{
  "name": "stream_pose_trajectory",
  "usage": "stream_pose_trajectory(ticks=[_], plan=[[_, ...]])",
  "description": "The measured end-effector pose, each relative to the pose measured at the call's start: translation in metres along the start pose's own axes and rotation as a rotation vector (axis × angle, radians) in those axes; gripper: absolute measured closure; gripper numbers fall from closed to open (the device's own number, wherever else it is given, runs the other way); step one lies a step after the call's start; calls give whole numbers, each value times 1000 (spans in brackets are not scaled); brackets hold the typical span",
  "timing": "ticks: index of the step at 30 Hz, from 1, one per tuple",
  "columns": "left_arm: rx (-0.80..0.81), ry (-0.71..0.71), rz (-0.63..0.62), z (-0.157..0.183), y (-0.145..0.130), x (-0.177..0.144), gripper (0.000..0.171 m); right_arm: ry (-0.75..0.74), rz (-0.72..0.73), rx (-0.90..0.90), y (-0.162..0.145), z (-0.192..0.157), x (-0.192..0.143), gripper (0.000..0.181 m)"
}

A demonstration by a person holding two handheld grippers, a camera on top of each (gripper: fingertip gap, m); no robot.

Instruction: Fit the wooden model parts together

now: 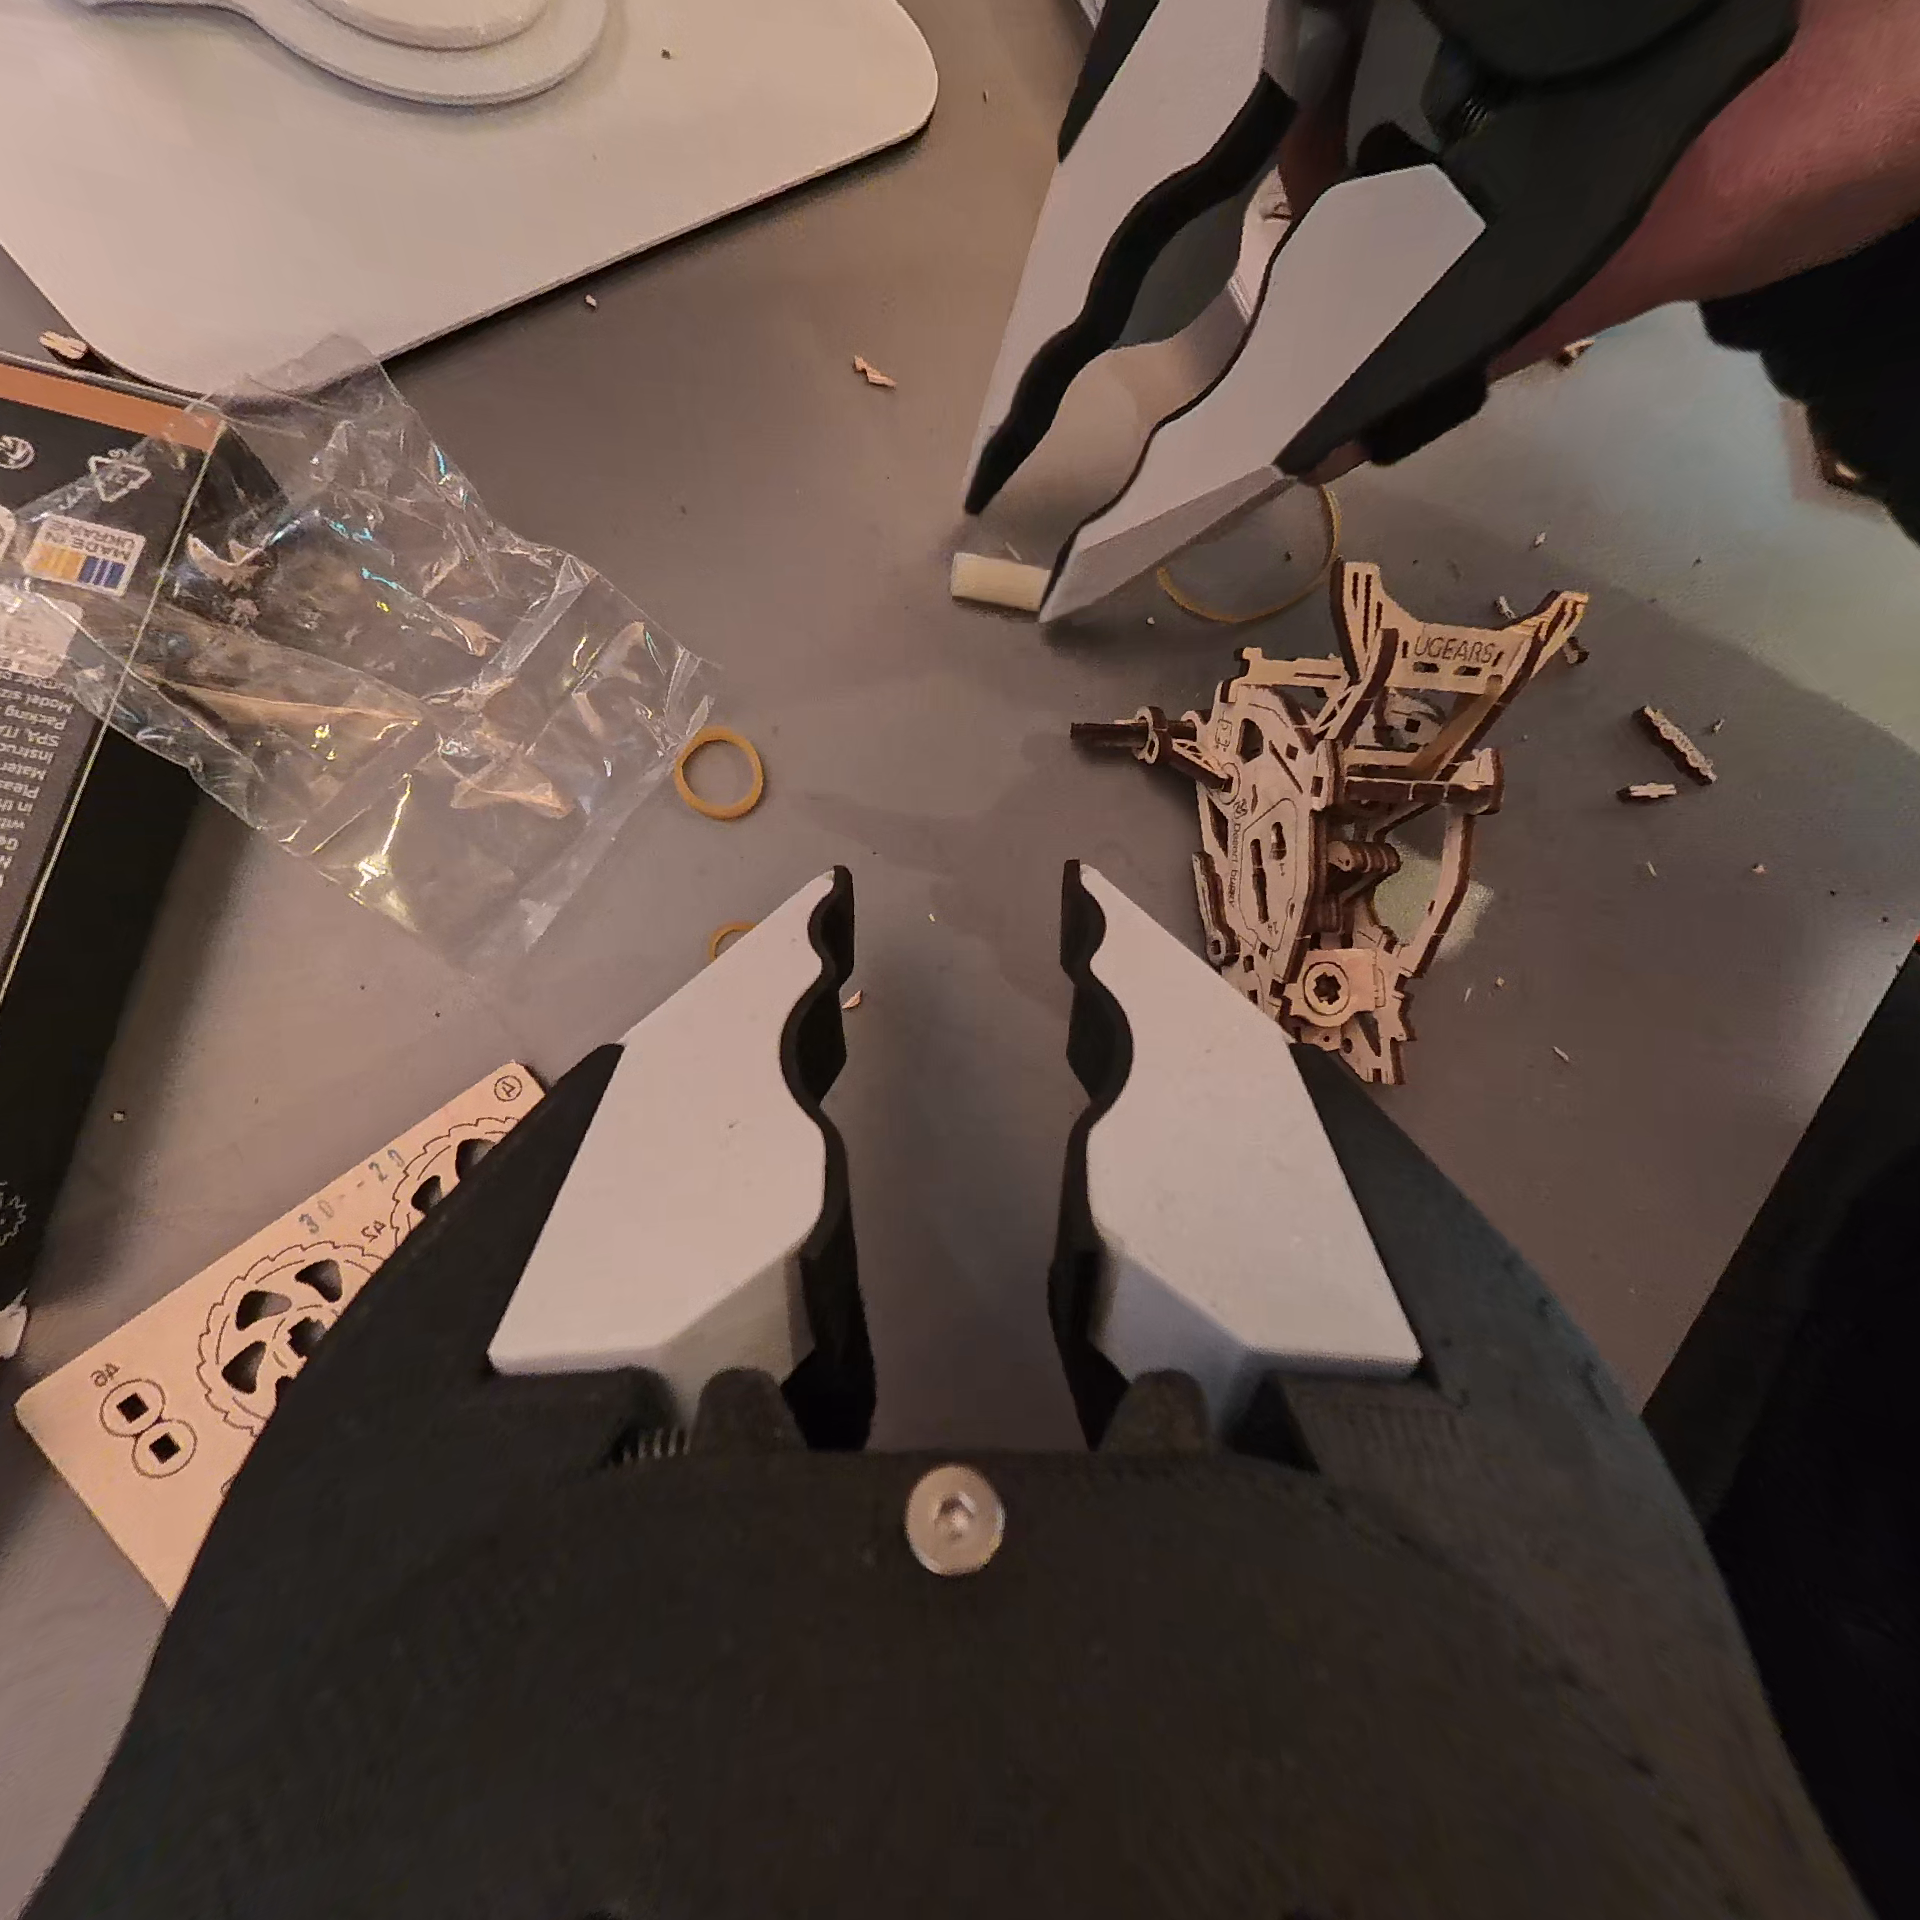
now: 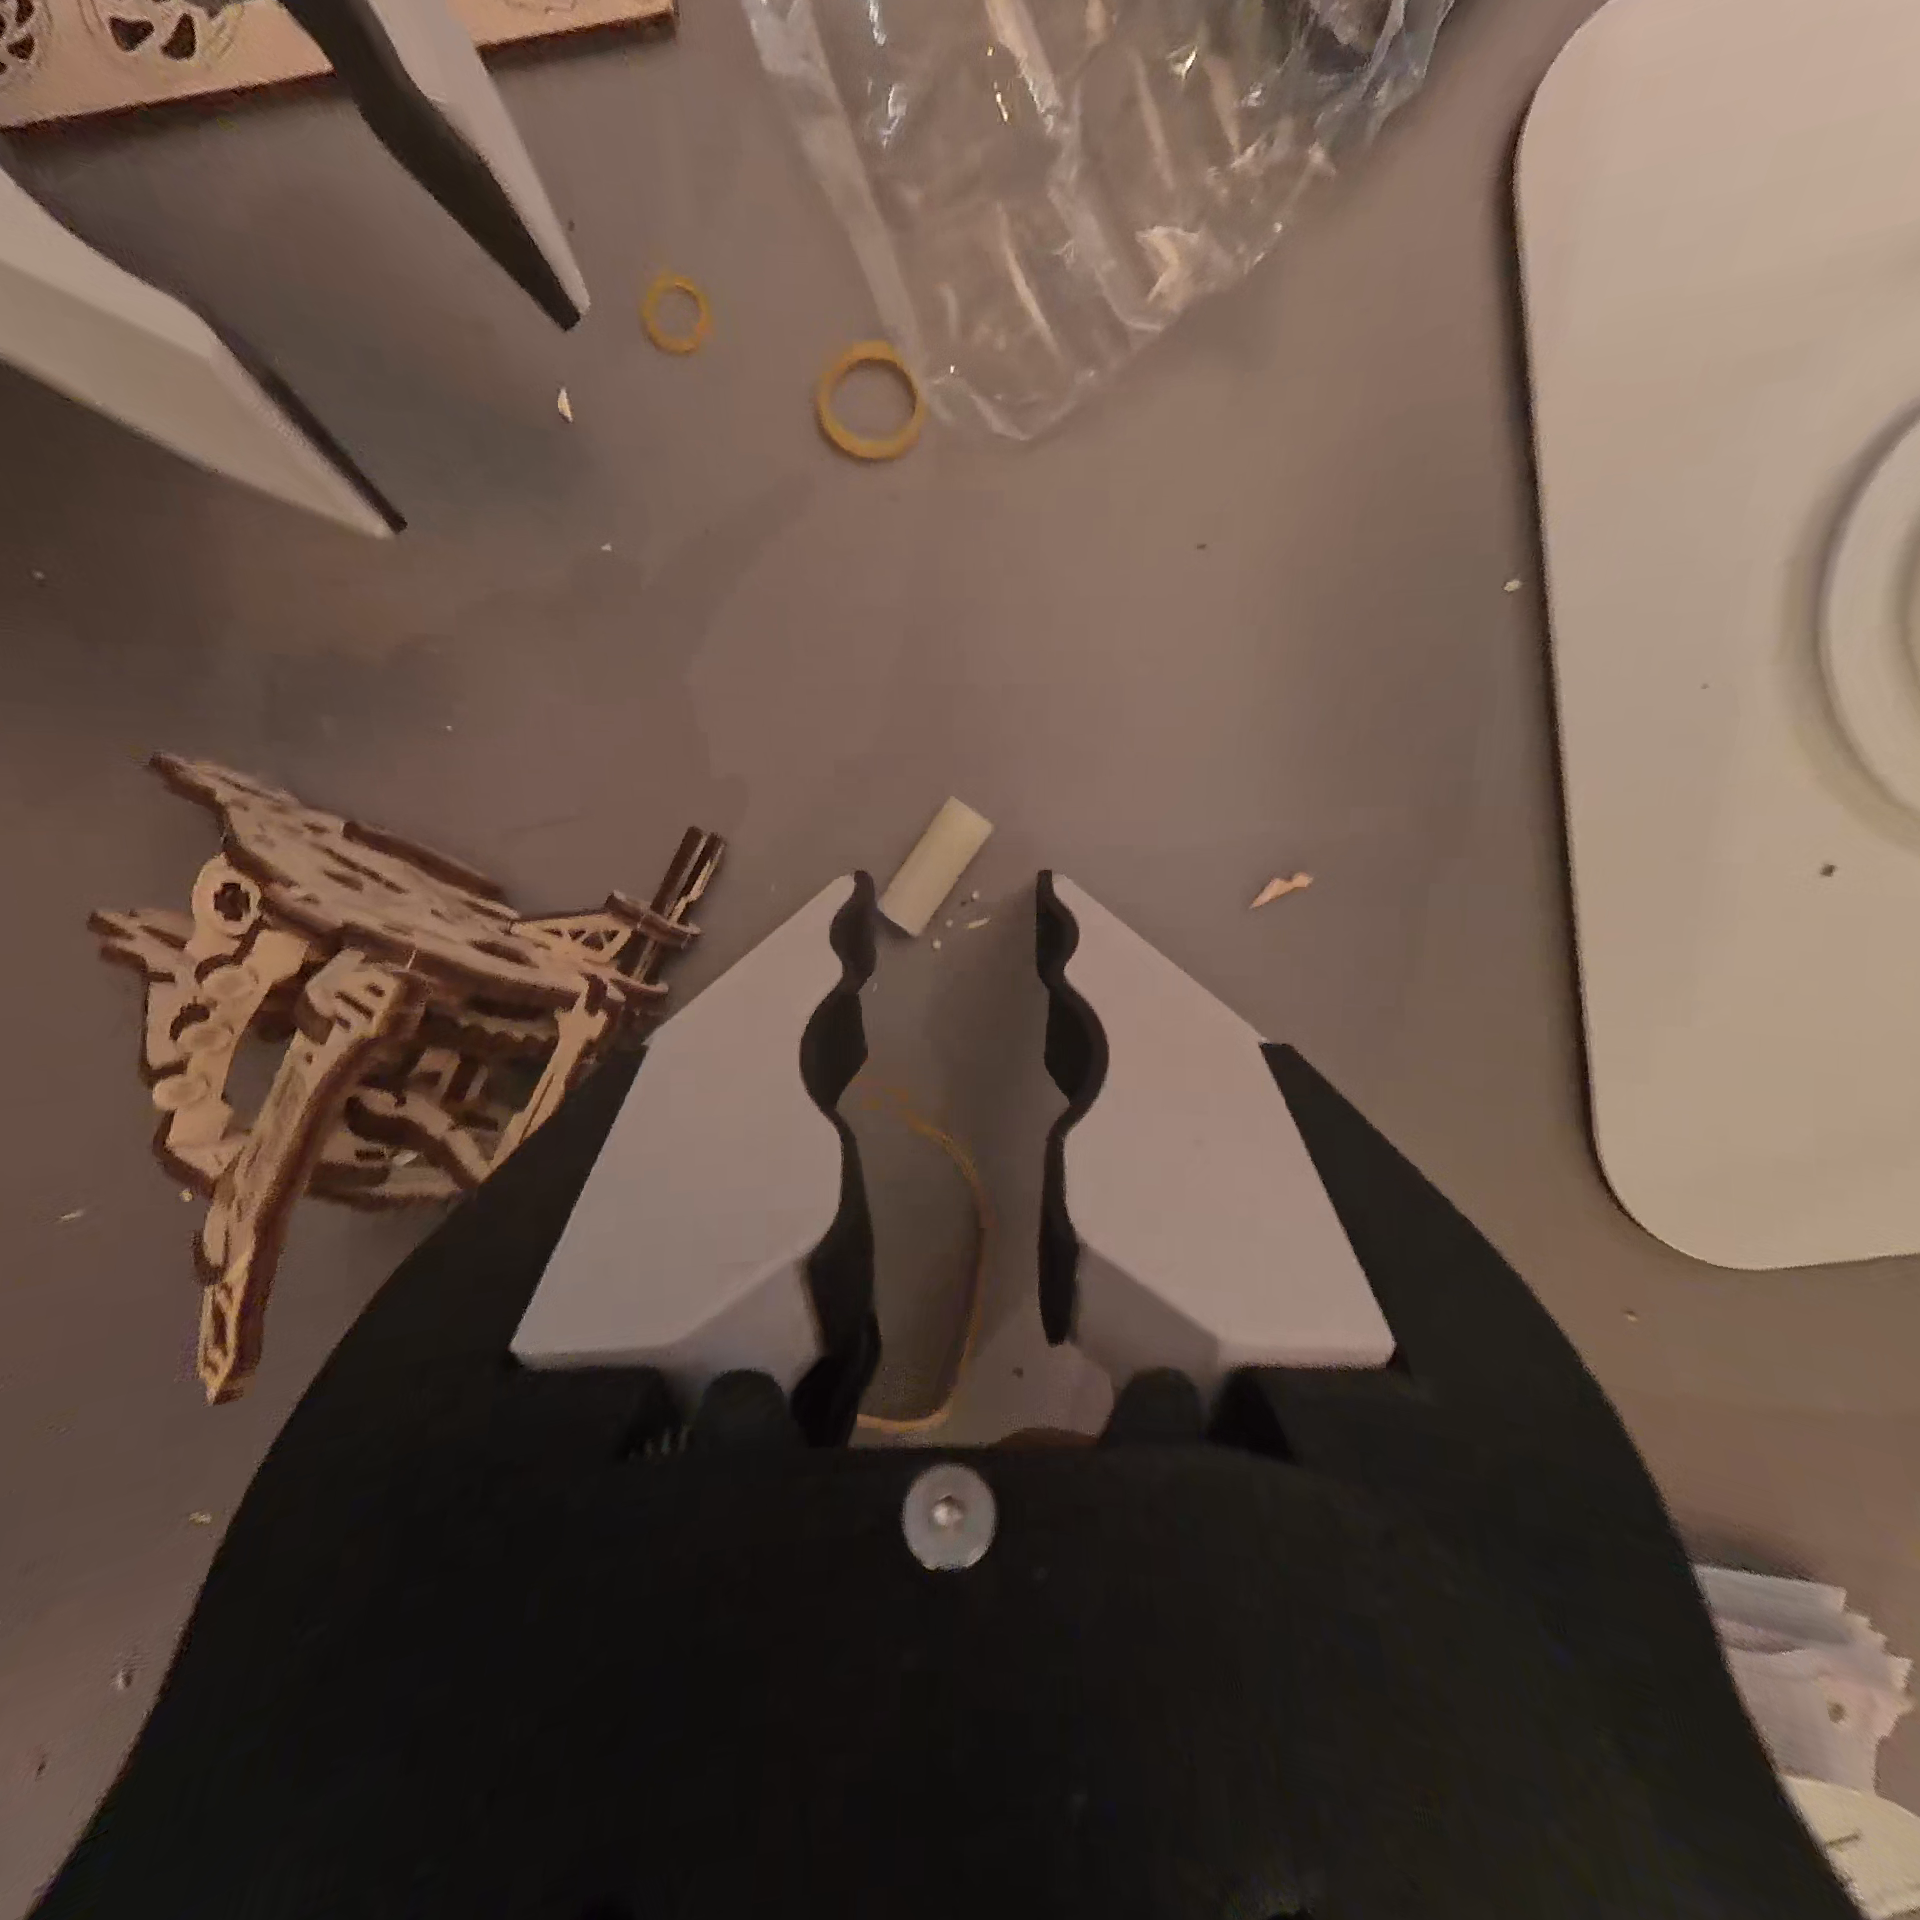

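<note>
In the left wrist view, our left gripper (image 1: 956, 883) has its fingers apart and holds nothing. The wooden model (image 1: 1340, 821) lies on the grey table (image 1: 831, 499) just to its right (lots of little gears). In the right wrist view, our right gripper (image 2: 948, 883) is spread apart too, by a small white tube (image 2: 935, 868). The model sits to its left.

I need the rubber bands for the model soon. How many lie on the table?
3. One small band lies near the left gripper's fingers, one beside the plastic bag, and a large thin one under the right gripper. More may be hidden.
</note>
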State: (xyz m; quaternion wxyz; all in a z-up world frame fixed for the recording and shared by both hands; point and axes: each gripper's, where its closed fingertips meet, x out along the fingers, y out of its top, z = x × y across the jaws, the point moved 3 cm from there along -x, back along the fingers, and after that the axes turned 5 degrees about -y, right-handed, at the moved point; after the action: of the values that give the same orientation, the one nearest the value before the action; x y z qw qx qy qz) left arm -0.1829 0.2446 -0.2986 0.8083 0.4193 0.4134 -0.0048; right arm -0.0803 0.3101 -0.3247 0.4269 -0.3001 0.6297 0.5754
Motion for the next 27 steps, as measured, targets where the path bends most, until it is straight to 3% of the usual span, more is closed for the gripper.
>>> stream_pose_trajectory(ticks=[1, 4, 8, 14, 18, 22, 27], plan=[[-1, 1, 1, 0, 0, 0, 134, 4, -12, -3, 0, -2, 3, 152], [-6, 2, 11, -2, 1, -2, 134, -16, -19, -25, 4, -5, 5, 173], [1, 10, 29, -2, 4, -4, 134, -5, 34, -7, 7, -8, 5, 173], [-24, -100, 212, 10, 28, -13, 139, 54, 425, -29, 45, -22, -37, 173], [-114, -273, 397, 28, 56, -32, 144, -49, 563, -201, 62, -37, -70, 174], [-151, -355, 444, 38, 62, -36, 145, -149, 598, -348, 73, -53, -88, 174], [-169, -439, 518, 48, 67, -43, 163, -282, 569, -479, 79, -60, -100, 174]])
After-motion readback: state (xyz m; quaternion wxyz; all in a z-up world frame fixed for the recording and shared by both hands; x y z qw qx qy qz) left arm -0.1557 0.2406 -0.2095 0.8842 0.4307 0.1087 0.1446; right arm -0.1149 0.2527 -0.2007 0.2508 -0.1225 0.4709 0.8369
